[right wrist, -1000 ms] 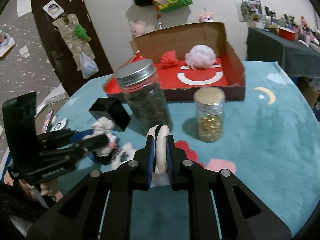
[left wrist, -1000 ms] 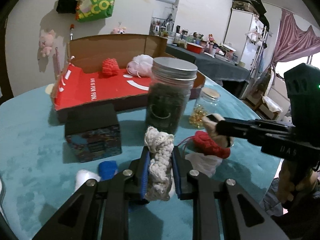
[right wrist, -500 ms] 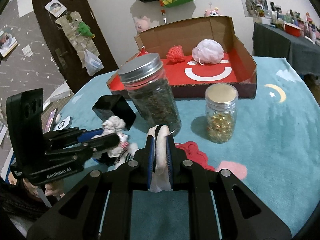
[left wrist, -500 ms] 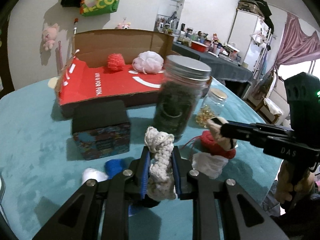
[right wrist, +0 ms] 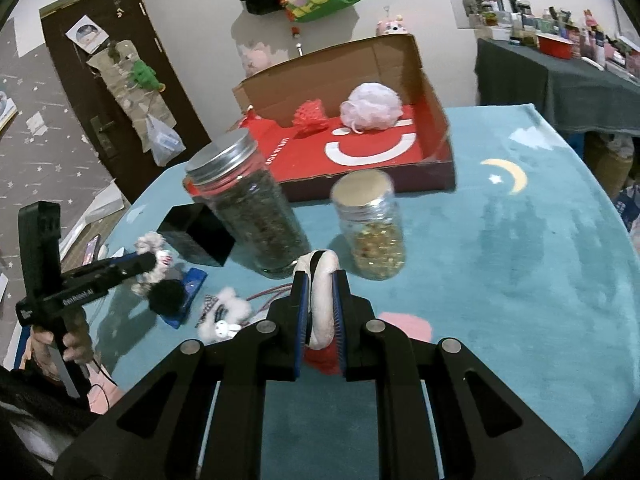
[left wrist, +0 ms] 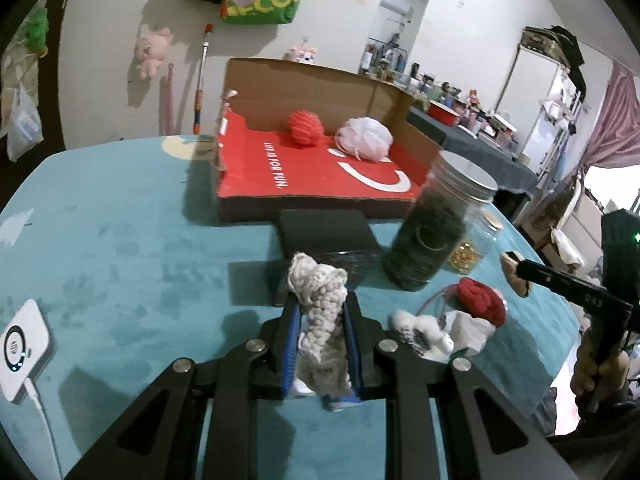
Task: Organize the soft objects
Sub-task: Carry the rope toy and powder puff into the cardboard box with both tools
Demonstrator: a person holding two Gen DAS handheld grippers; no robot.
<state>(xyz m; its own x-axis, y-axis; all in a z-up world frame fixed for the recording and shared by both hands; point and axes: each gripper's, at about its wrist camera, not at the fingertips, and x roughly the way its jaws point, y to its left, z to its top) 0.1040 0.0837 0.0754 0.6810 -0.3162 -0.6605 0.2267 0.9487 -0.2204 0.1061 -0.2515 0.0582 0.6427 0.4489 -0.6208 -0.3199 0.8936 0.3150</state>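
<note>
Both tongs loaded; teal mat [left wrist: 120, 248] open left of box [left wrist: 320, 184].

a lived-in home – plush toys [left wrist: 151, 53] on the wall, fridge [left wrist: 549, 120].

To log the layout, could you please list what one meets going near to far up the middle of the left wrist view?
Cream knitted rope piece → black cube box → red-lined cardboard box → red mesh ball.
</note>
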